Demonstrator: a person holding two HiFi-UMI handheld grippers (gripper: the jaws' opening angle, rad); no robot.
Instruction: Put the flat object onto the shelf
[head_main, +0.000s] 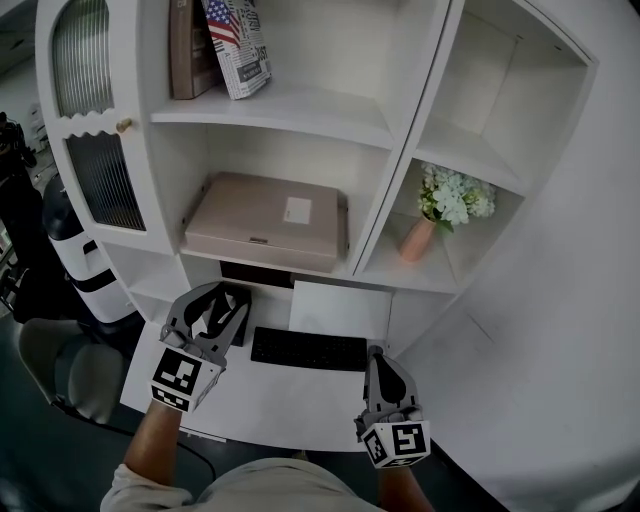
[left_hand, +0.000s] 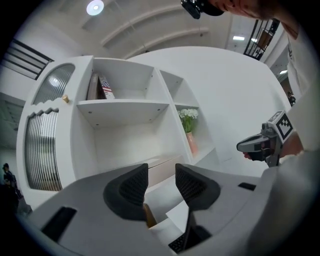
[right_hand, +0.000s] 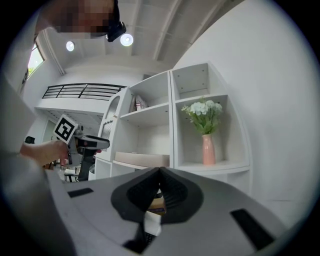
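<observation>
A flat beige box (head_main: 265, 220) lies on the middle shelf of the white cabinet (head_main: 390, 130); the box also shows in the left gripper view (left_hand: 160, 167) and the right gripper view (right_hand: 142, 159). My left gripper (head_main: 213, 300) hangs below and in front of that shelf, over the desk's left part. Its jaws (left_hand: 161, 182) stand apart with nothing between them. My right gripper (head_main: 379, 353) is lower right, over the desk near the keyboard's end, its tips (right_hand: 160, 172) touching and holding nothing.
A black keyboard (head_main: 308, 349) lies on the white desk (head_main: 270, 405) under the shelf. A pink vase of flowers (head_main: 418, 238) stands in the right compartment. Books (head_main: 215, 45) lean on the upper shelf. A ribbed glass door (head_main: 100, 170) is at left, a chair (head_main: 60, 370) below.
</observation>
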